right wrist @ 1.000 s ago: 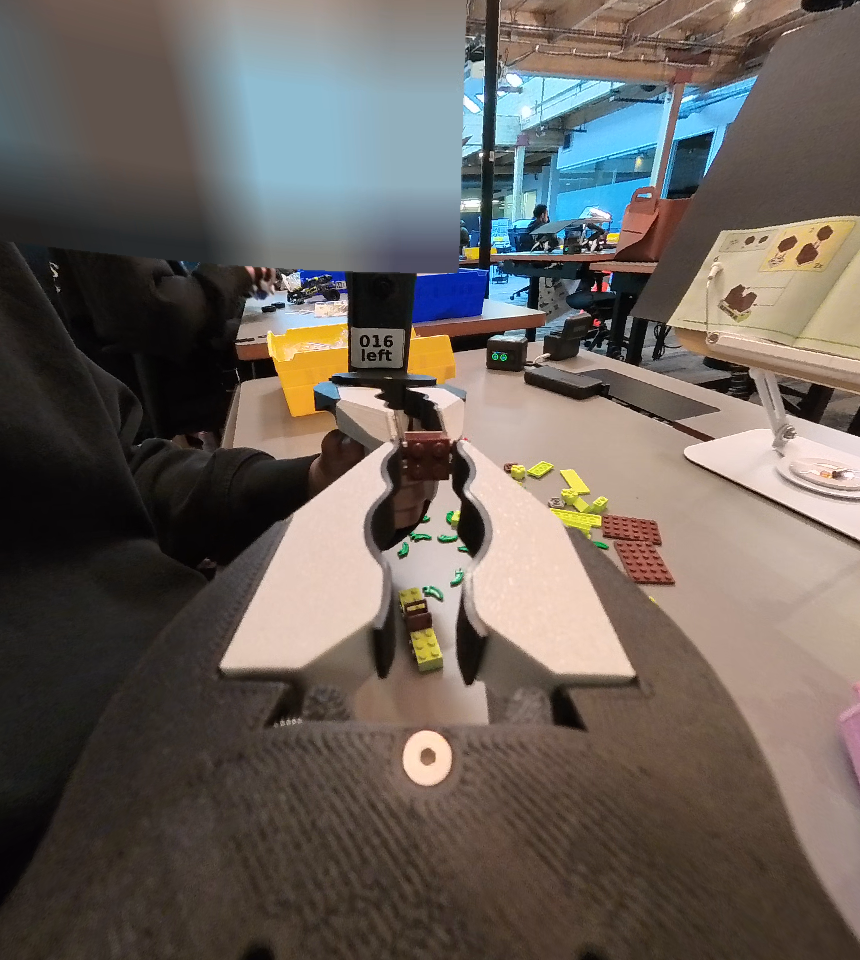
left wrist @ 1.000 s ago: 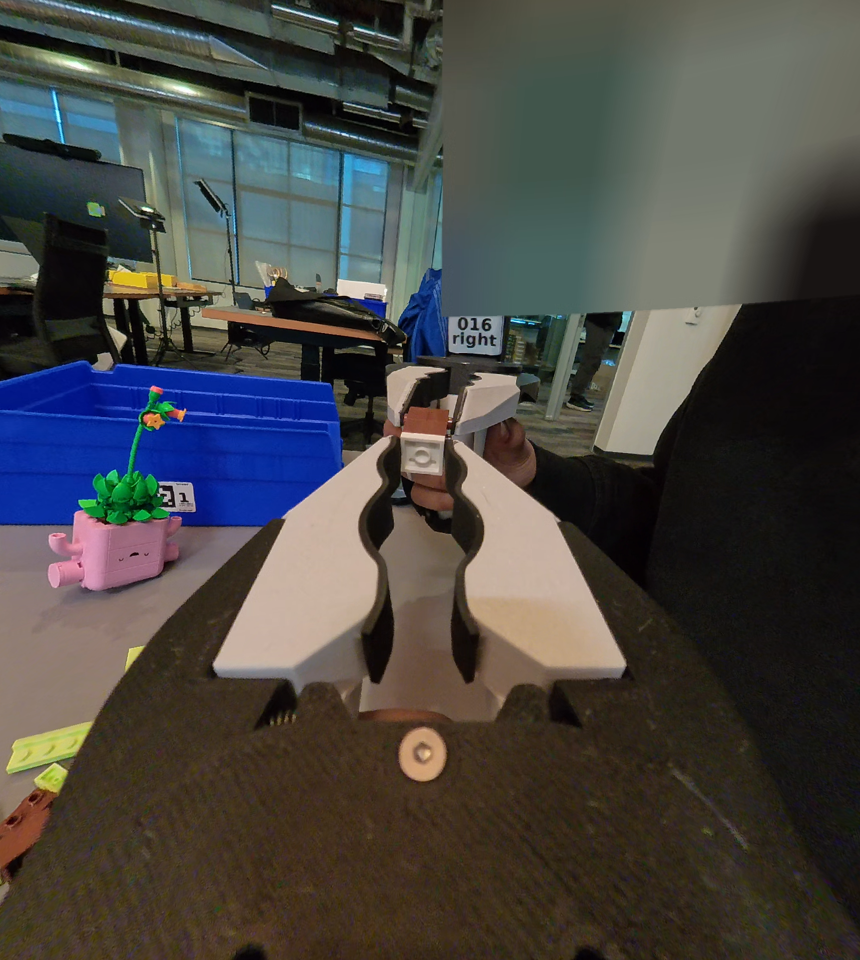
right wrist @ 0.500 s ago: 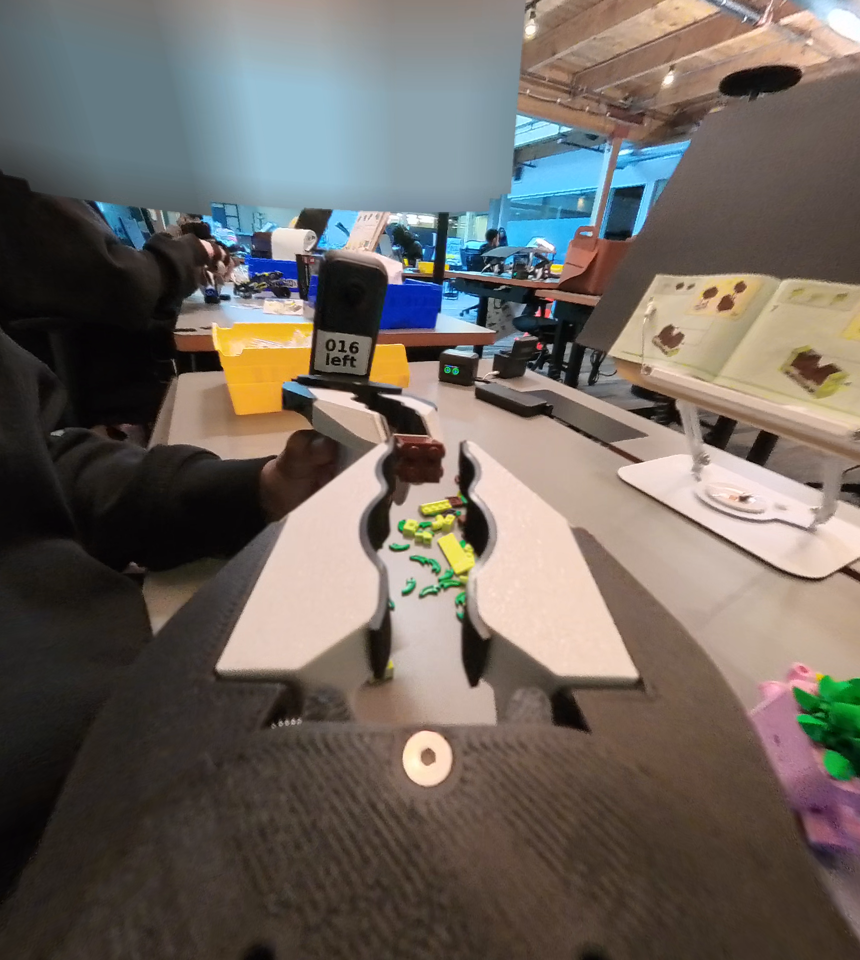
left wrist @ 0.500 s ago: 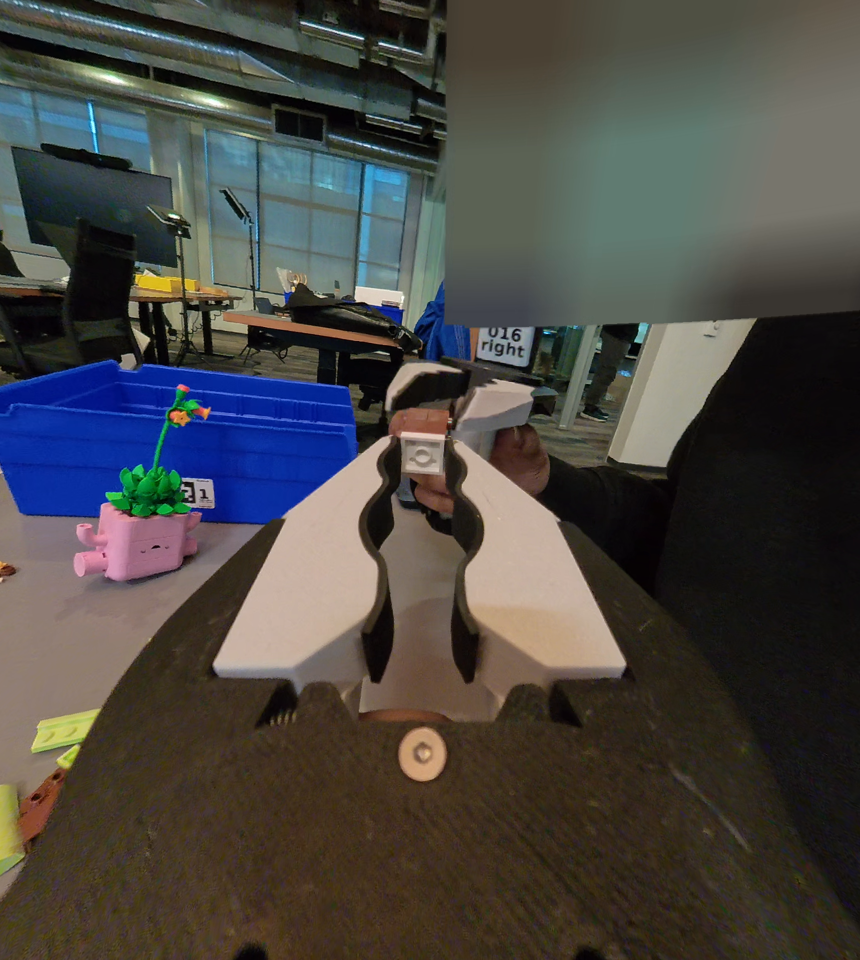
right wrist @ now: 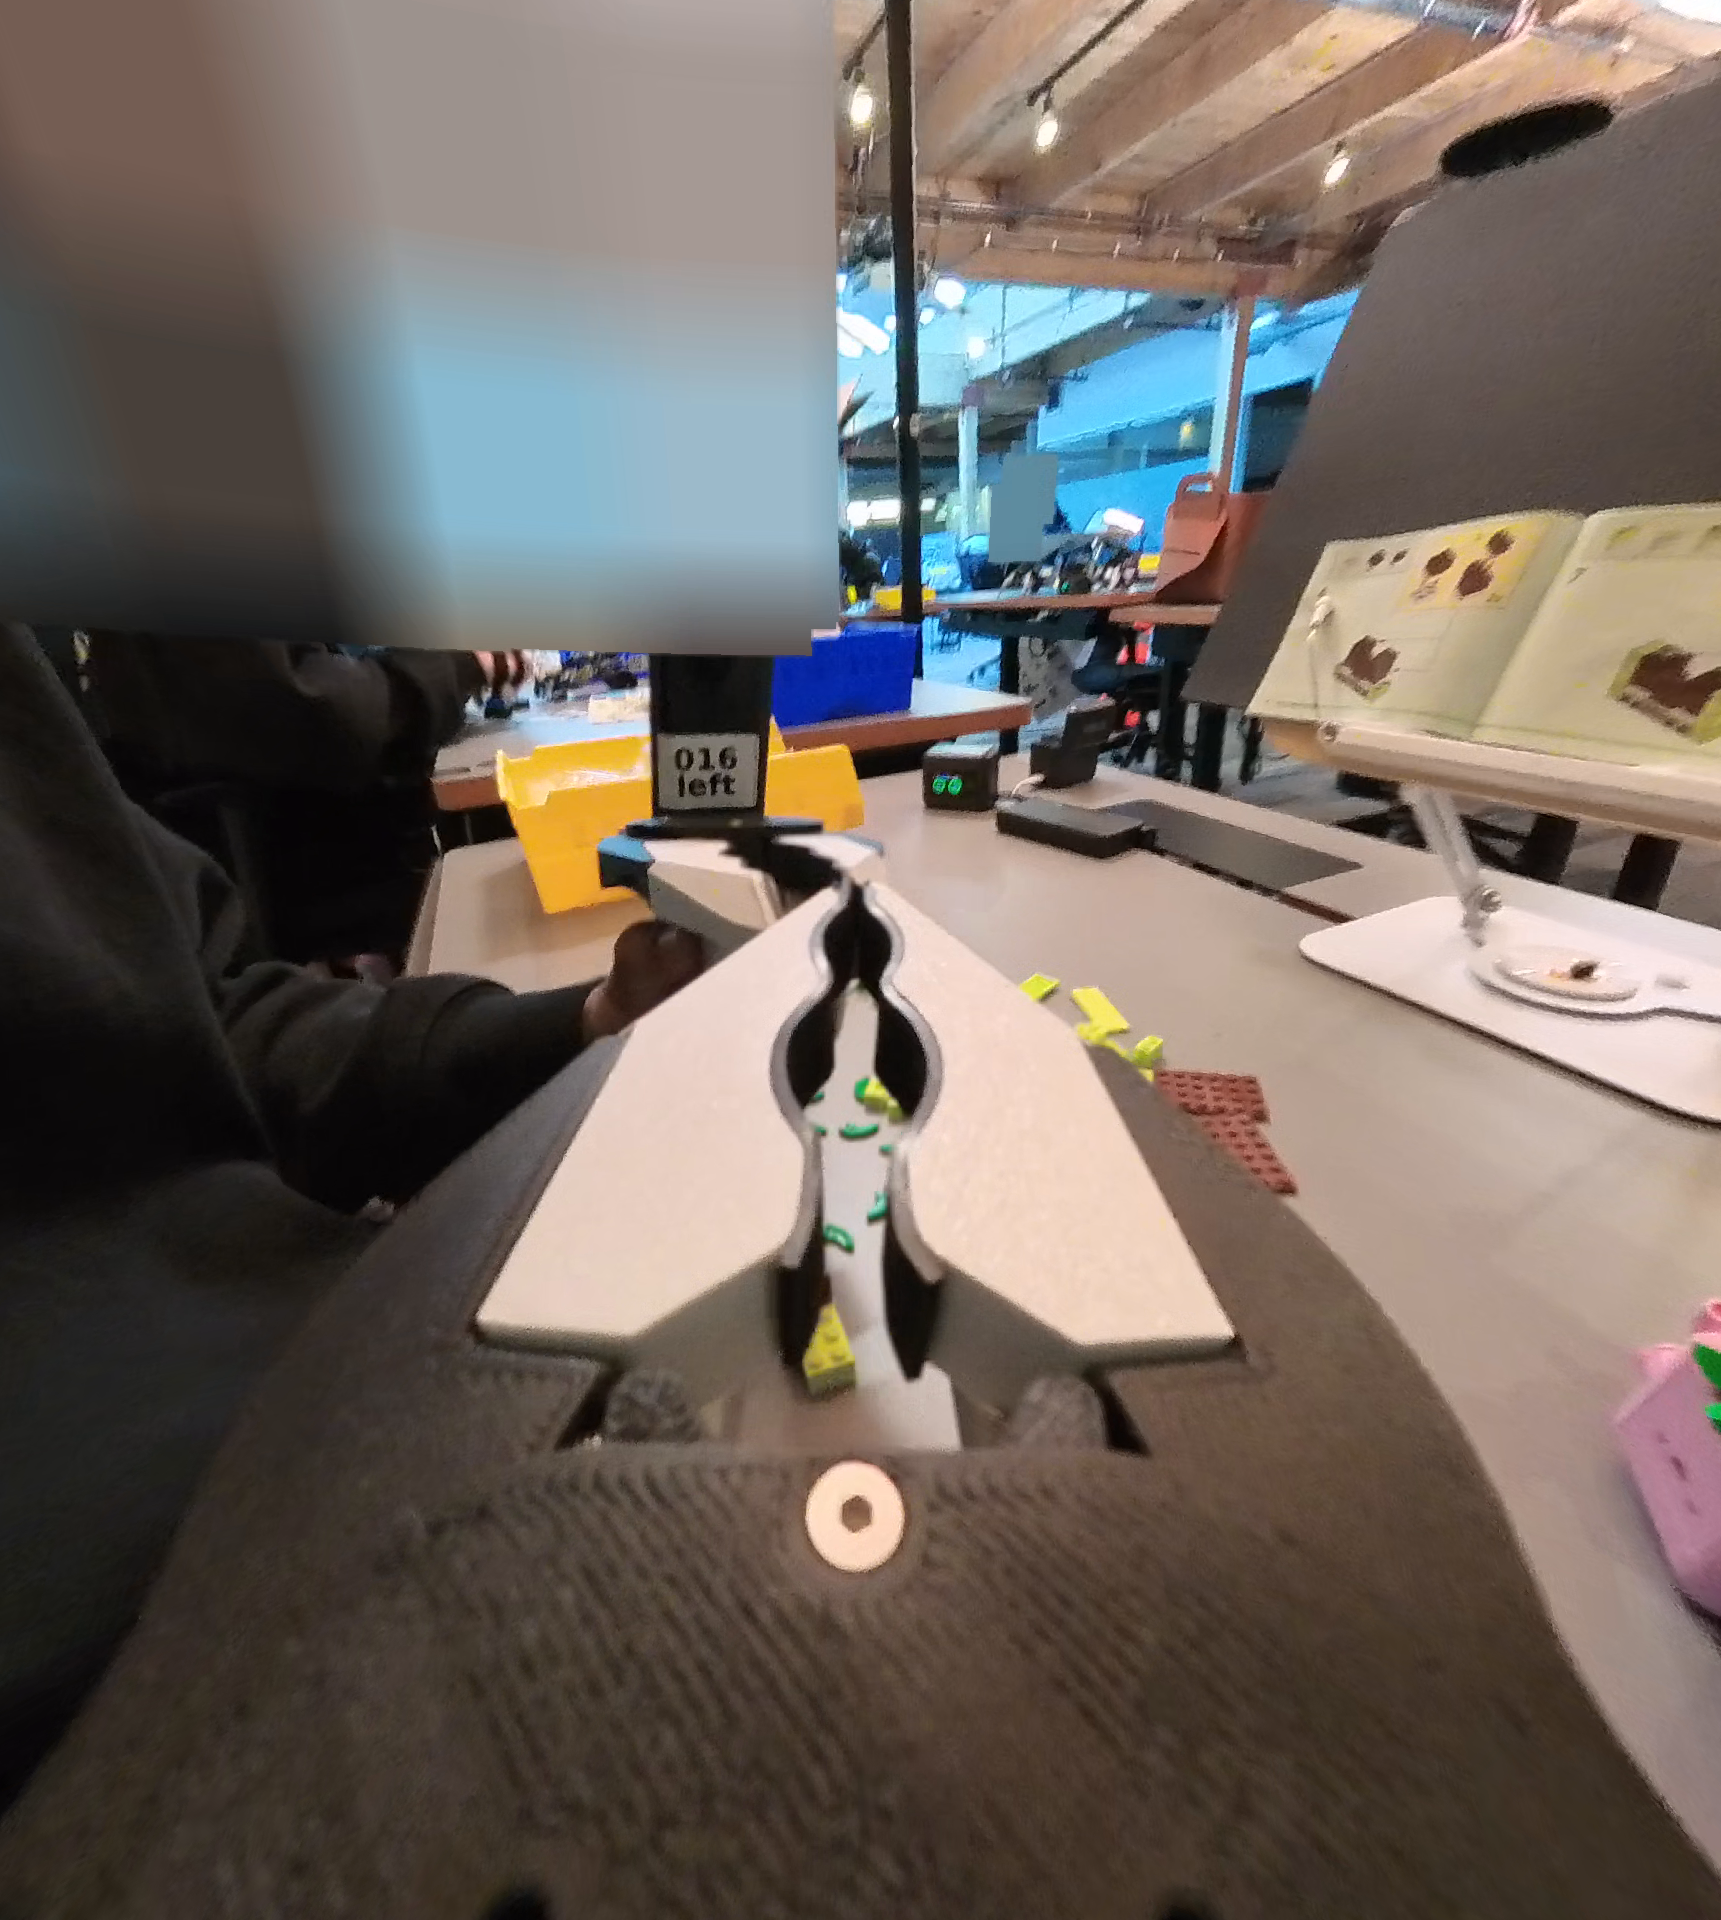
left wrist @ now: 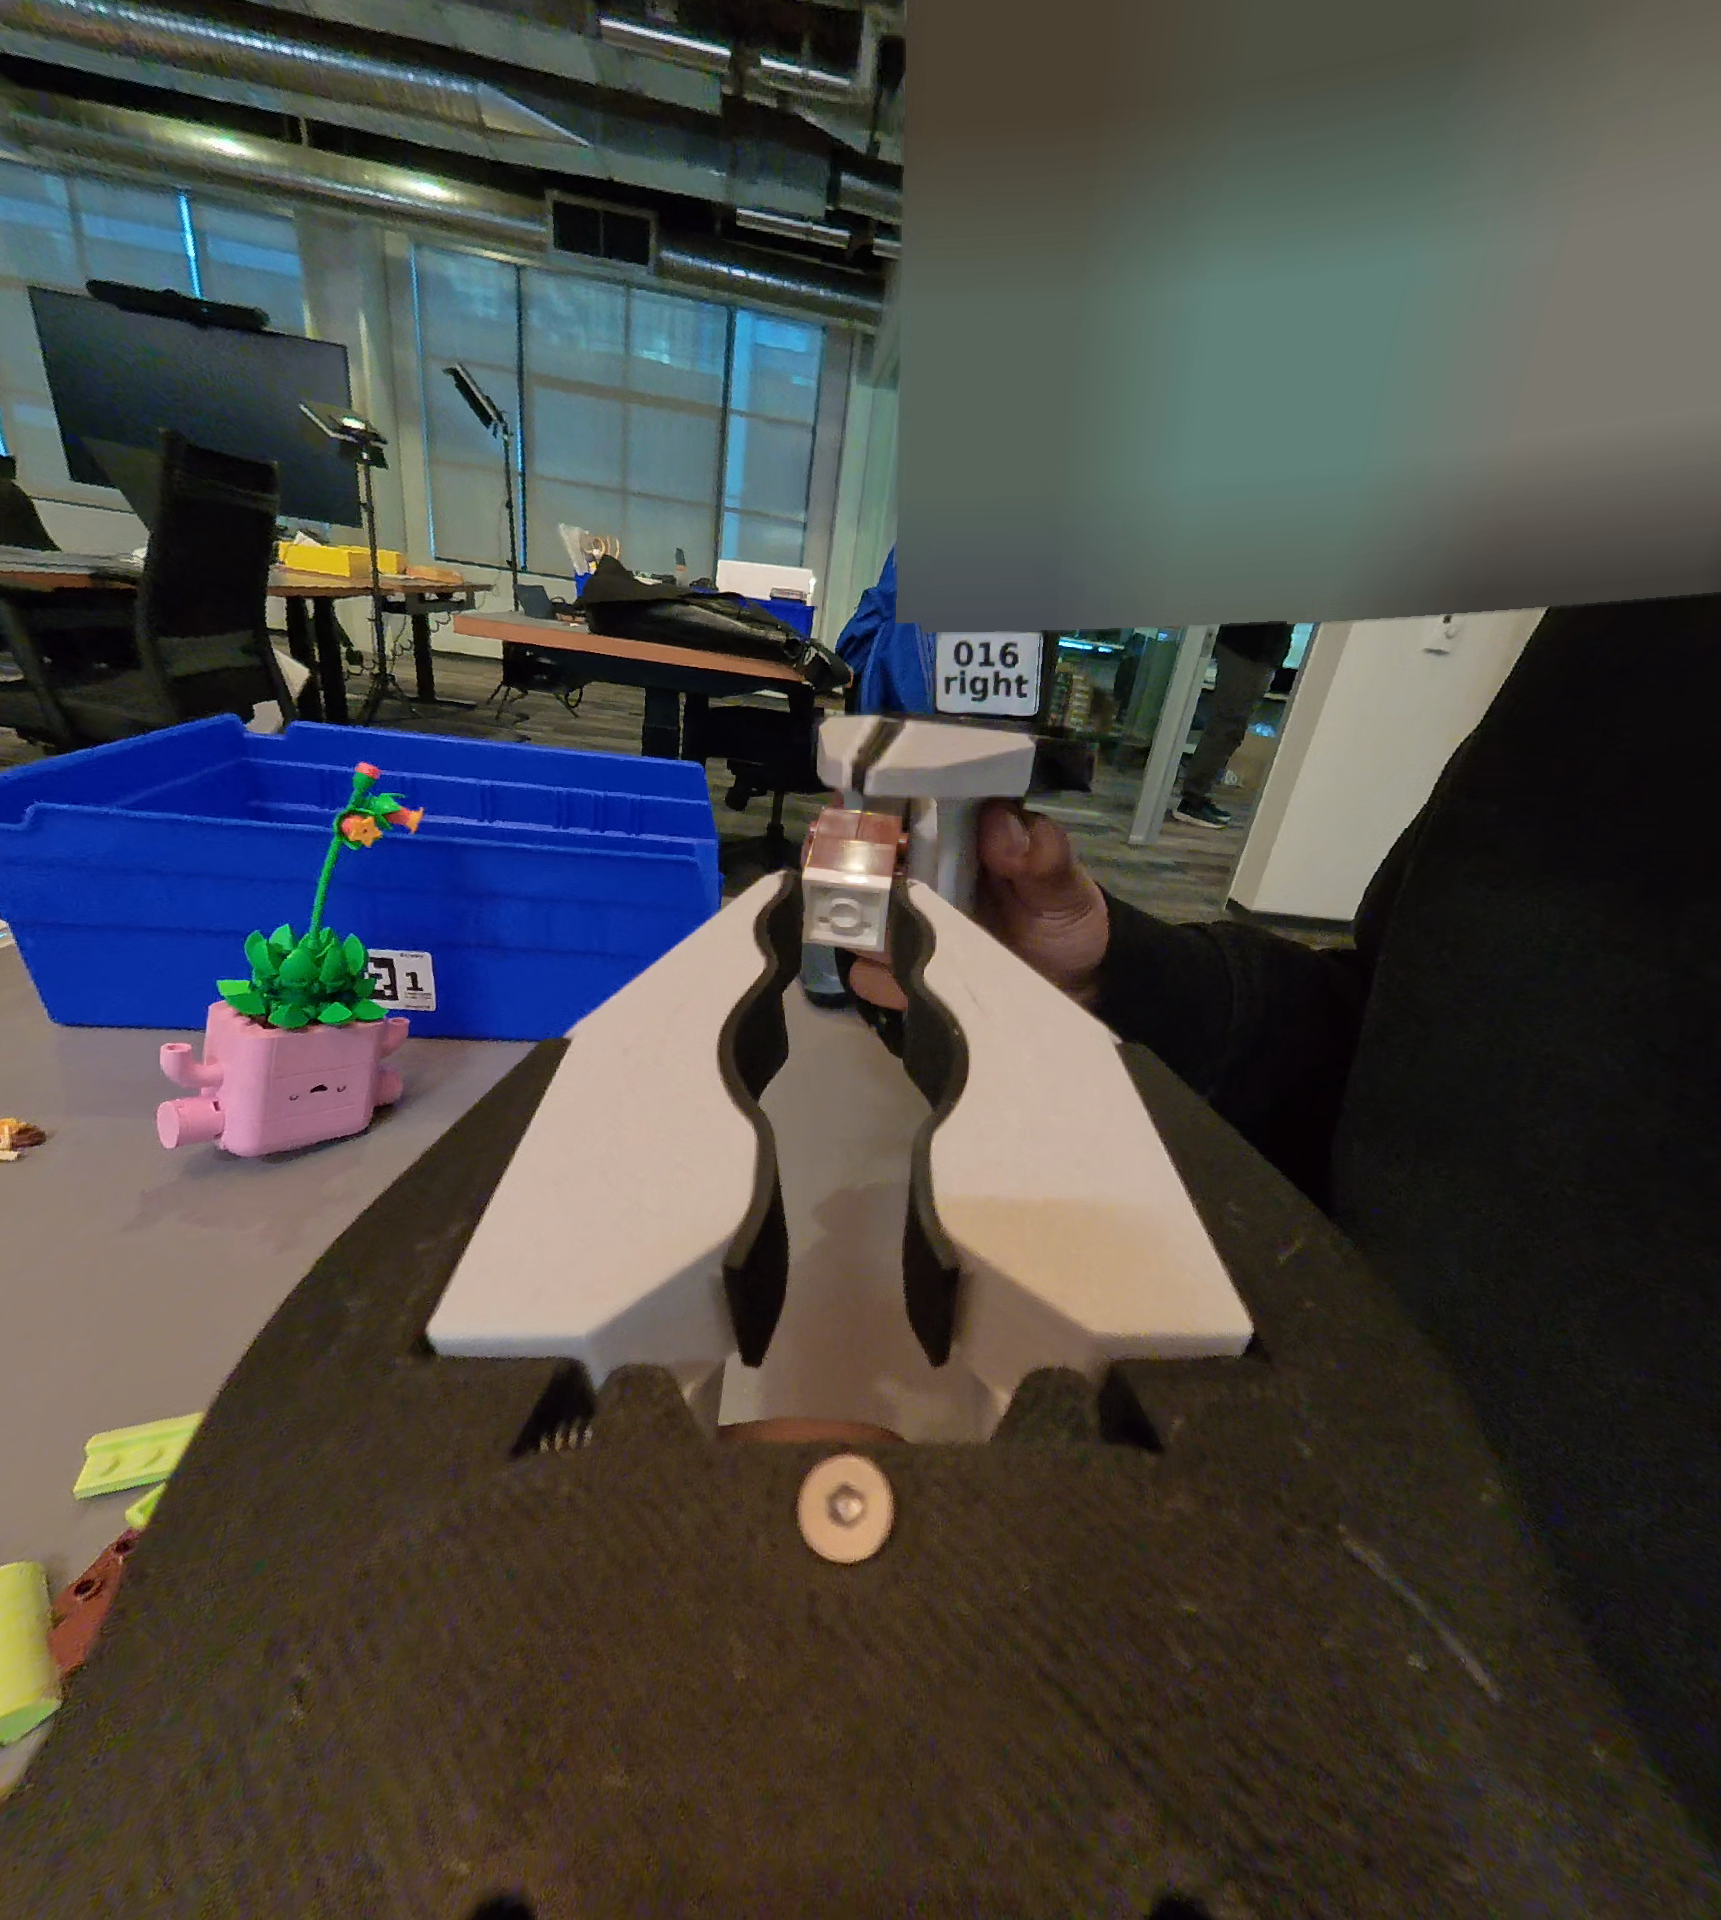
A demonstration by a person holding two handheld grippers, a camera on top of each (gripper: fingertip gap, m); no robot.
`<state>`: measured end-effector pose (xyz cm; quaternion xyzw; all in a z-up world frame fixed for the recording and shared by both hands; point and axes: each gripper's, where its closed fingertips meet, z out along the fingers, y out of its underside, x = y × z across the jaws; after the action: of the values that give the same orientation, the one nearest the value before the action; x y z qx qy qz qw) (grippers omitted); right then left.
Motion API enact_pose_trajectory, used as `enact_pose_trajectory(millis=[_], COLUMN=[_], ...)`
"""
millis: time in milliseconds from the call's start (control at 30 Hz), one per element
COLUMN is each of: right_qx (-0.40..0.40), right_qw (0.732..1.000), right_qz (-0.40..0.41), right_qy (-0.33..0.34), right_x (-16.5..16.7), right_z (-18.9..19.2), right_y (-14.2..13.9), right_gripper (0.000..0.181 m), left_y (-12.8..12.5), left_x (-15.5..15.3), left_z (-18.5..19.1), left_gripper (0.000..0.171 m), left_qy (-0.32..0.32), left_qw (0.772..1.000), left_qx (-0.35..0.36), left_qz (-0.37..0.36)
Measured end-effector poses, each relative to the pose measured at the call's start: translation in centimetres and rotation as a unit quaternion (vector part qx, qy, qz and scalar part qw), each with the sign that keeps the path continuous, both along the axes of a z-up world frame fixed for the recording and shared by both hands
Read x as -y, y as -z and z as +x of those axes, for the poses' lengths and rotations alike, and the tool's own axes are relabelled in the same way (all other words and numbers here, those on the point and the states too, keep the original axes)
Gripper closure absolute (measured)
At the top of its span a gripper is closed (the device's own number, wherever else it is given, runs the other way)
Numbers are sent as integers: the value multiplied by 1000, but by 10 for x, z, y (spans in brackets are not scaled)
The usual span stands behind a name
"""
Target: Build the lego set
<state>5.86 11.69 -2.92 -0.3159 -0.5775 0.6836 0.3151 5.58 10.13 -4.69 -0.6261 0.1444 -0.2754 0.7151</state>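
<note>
Left gripper (left wrist: 843,914): clamped on white-and-brown brick stack (left wrist: 843,902), pinched at its fingertips | Right gripper (right wrist: 851,902): fingers pressed together, empty, tips just beside the stack | Loose green pieces (right wrist: 861,1127): table below.

A white tag with print (left wrist: 986,672) sits atop the right gripper (left wrist: 871,750); a like tag (right wrist: 706,773) tops the left gripper (right wrist: 783,862). A coded sticker (left wrist: 402,980) marks the blue bin (left wrist: 336,883), and the booklet (right wrist: 1562,613) shows print too small to read.
</note>
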Motion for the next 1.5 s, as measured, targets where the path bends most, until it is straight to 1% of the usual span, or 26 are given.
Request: enact_pose_trajectory(millis=[100,167,200,267,400,500,533,667,733,867,1000,1067,1133,1167,1233,1300,1367,1433,1500], right_qx=[-26,-27,-24,-15,-7,7,9,7,9,8,21,25,33,44,84,167,251,292,317], right_qw=[999,999,999,999,1000,1000,1000,1000,999,1000,1000,1000,999,999,995,981,958,941,928], right_qz=[-19,0,14,33,5,0,1,9,18,17,17,14,8,6,10,30,67,99,121], right_qy=[11,19,22,21,-11,-26,-27,-26,-25,-24,-14,-1,16,28,60,96,122,140,156], right_x=[-11,-10,-7,0,10,13,14,16,18,19,16,12,5,1,-10,-21,-27,-30,-34], right_z=[6,7,6,4,1,-2,-3,-4,-5,-6,-10,-12,-14,-17,-23,-31,-34,-34,-34], right_y=[-10,-8,-4,2,2,6,7,7,10,9,11,12,13,16,29,58,93,113,125], right_gripper=[181,162,155,146,139,143,150,155,162,164,164,164,164,164,164,164,164,164,164], left_y=[-1,-2,-1,0,-3,-4,-3,-3,-3,-3,-1,1,4,6,13,19,20,20,20], left_x=[1,1,2,2,4,6,6,6,6,6,3,2,-2,-4,-9,-13,-14,-14,-15], left_z=[-2,-2,-1,2,-1,-2,-2,1,1,0,-5,-8,-12,-14,-20,-24,-26,-27,-31], left_gripper=[159,159,159,159,159,159,159,158,159,158,158,150,135,133,132,125,125,125,125], left_qy=[2,10,25,51,56,63,64,70,70,71,54,48,35,27,0,-26,-37,-44,-52], left_qw=[1000,1000,999,997,996,995,995,995,995,994,995,995,995,995,996,996,996,995,995], left_qx=[8,20,30,52,70,79,78,77,77,80,80,84,87,85,72,56,47,45,46], left_qz=[1,0,-6,-18,-12,-11,-12,-13,-13,-14,-16,-22,-36,-43,-59,-71,-72,-72,-72])
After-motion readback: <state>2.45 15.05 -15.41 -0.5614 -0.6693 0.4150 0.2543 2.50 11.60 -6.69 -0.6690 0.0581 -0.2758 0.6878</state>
